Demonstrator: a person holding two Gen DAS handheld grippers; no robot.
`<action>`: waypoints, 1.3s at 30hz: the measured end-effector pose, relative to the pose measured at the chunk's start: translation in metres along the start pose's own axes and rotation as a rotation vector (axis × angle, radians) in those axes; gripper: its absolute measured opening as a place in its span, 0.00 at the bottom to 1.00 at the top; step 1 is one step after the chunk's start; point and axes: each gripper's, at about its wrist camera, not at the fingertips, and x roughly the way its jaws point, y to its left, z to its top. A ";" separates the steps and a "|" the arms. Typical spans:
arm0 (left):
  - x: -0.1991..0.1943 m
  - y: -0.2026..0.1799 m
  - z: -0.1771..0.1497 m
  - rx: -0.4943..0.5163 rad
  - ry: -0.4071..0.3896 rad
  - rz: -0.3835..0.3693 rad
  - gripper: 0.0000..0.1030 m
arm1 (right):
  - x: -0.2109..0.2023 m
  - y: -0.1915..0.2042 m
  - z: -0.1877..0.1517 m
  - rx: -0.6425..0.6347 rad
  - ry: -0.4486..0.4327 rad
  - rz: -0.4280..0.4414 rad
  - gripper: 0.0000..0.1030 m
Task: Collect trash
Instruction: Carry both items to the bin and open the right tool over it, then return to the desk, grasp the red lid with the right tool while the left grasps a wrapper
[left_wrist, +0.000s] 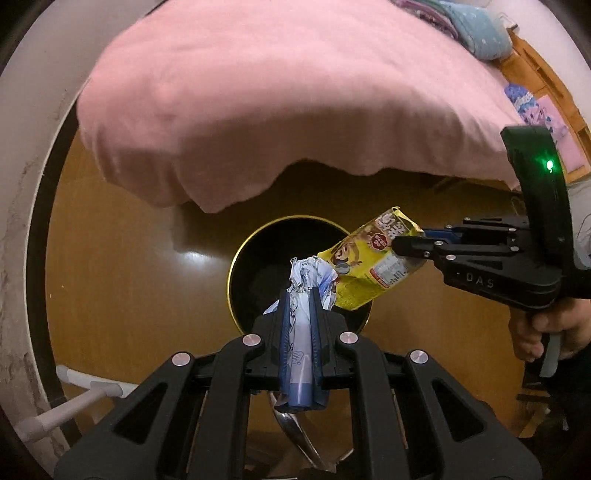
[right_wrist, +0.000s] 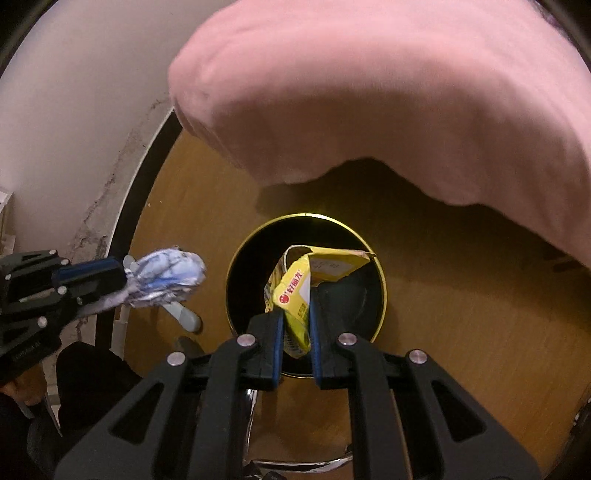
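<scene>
My left gripper (left_wrist: 300, 295) is shut on a crumpled blue-and-white wrapper (left_wrist: 310, 277) and holds it above the near rim of a round black bin with a gold rim (left_wrist: 258, 236). My right gripper (right_wrist: 296, 306) is shut on a yellow snack packet (right_wrist: 295, 291) and holds it over the bin's (right_wrist: 306, 218) open mouth. The right gripper (left_wrist: 399, 245) and the packet (left_wrist: 369, 266) also show in the left wrist view, at the bin's right side. The left gripper (right_wrist: 122, 277) and the wrapper (right_wrist: 166, 277) show in the right wrist view, left of the bin.
A bed with a pink cover (left_wrist: 277, 103) overhangs the brown wooden floor (left_wrist: 129, 277) just behind the bin. A wall with a dark skirting (right_wrist: 122, 229) runs on the left. White bars (left_wrist: 74, 398) of a rack stand low at the left.
</scene>
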 end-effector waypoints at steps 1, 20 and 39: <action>0.004 -0.001 0.003 0.004 0.005 0.003 0.09 | 0.004 0.003 0.002 -0.002 0.004 0.000 0.12; -0.114 -0.008 -0.007 -0.018 -0.279 0.194 0.86 | -0.103 0.056 0.033 -0.112 -0.227 0.018 0.82; -0.457 0.099 -0.473 -0.991 -0.500 0.887 0.91 | -0.137 0.598 -0.175 -1.122 -0.005 0.616 0.87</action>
